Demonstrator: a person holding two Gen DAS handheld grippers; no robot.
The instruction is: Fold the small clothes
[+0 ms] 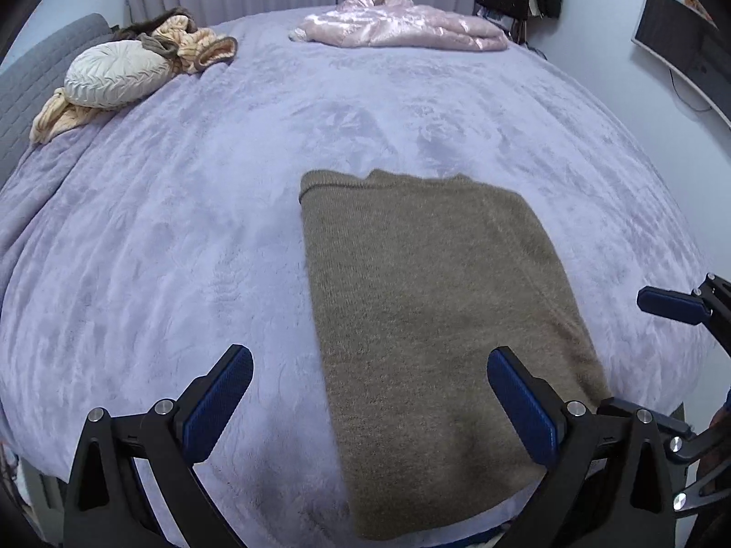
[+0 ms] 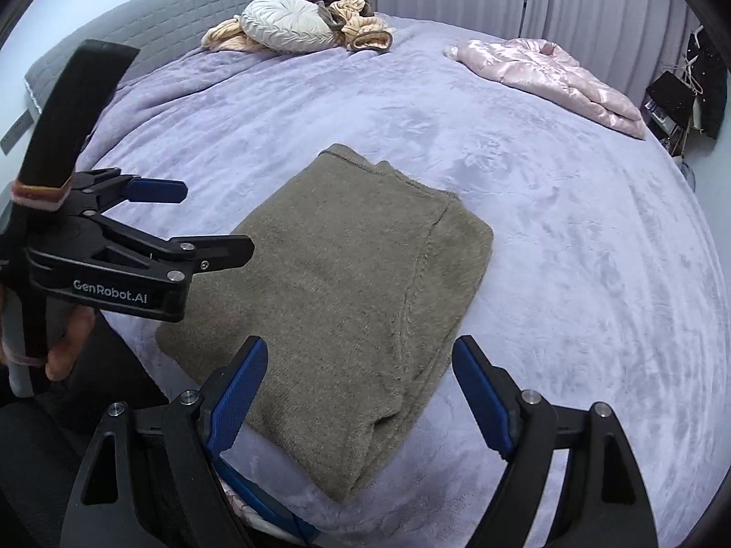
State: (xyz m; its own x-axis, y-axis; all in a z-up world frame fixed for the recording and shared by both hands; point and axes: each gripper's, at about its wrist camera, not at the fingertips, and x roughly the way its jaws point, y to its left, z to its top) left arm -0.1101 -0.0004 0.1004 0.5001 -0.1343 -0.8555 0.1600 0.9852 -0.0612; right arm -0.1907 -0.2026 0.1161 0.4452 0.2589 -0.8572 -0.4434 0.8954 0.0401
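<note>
An olive-brown knit sweater (image 1: 438,319) lies folded into a long rectangle on the lilac bedspread (image 1: 205,210), its near end at the bed's front edge. My left gripper (image 1: 370,392) hovers open above that near end, nothing between its blue pads. In the right wrist view the same sweater (image 2: 347,283) lies flat, and my right gripper (image 2: 361,388) is open over its near corner, holding nothing. The left gripper (image 2: 201,219) shows there too, open, at the sweater's left side with a hand (image 2: 68,342) on its handle. The right gripper's blue fingers (image 1: 671,303) show at the right edge of the left wrist view.
A shiny pink padded jacket (image 1: 402,23) lies at the bed's far side. A round pale cushion (image 1: 114,73) rests on a peach and brown bundle (image 1: 196,43) near the grey headboard (image 2: 173,13). Curtains hang behind; a monitor (image 1: 685,41) and hanging bags stand right.
</note>
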